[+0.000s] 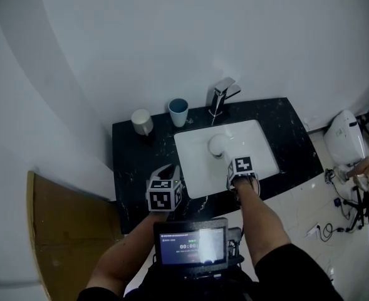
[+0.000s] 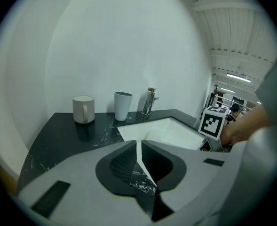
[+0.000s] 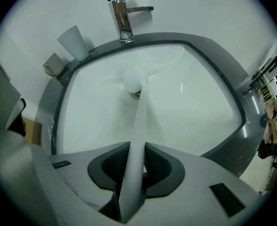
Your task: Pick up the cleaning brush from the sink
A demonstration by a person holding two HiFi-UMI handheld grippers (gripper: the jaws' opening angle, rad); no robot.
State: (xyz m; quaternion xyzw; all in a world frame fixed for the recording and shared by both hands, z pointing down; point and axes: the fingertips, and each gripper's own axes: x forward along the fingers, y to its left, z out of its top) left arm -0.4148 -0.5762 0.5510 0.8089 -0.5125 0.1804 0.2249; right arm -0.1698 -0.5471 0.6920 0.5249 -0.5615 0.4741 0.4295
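The grasp looks made, but the lift does not. The right gripper (image 3: 137, 144) points steeply down into the white sink (image 3: 199, 102), and its jaws stand narrow, with the dark pads pressed on either side of the long white handle of the cleaning brush (image 3: 140, 114). The handle runs from the jaws away toward the far side of the basin, where the rounded brush head (image 3: 132, 83) sits at the drain, below the faucet (image 3: 122, 13). In the head view the same head shows as a pale dome in the middle of the basin, just beyond the right gripper's marker cube, so the brush appears to rest in the sink and has not been raised.

The left gripper (image 2: 139, 142) takes no part. It hangs over the black countertop (image 1: 134, 162) at the near left of the sink, with its jaws brought together to a thin slit and nothing between them. A white mug (image 1: 141, 121) and a blue cup (image 1: 178, 112) stand well clear at the far left of the counter.

What is left, by this reading, is the pick-up itself: raising the brush out of the basin with the head clear of the rim. The hold sits far from the head, so the brush may tip or swing as it comes up.
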